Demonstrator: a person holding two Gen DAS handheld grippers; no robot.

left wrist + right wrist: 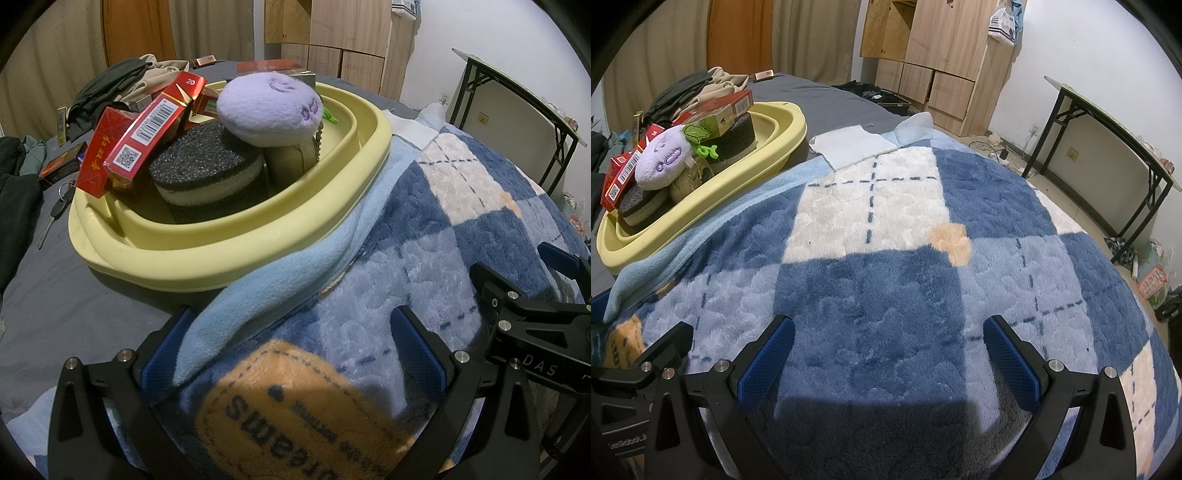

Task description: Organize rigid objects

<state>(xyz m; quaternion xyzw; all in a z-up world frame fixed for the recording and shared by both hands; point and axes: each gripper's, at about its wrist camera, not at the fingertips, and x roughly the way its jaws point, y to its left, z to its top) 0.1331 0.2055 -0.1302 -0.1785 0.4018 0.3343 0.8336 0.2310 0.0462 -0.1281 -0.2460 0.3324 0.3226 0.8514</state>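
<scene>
Yellow basin [236, 254] holds red boxes [147, 136], sponge [207, 173], plush [269, 107] (both grippers' fingers wide).

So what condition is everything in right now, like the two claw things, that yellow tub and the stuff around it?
Left gripper: open, empty, over the blanket.
Right gripper: open, empty, over the blanket.
Yellow basin: upright, heaped full.
Red boxes: closed, leaning in the basin.
Purple plush: resting on top of the pile.
Black sponge: lying flat in the basin.
Plaid blanket: spread out, edge against the basin.
Keys: lying beside the basin.

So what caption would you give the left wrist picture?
Open left gripper hovering over a plaid blanket, facing a yellow basin piled with red boxes, sponges and a purple plush.
</scene>
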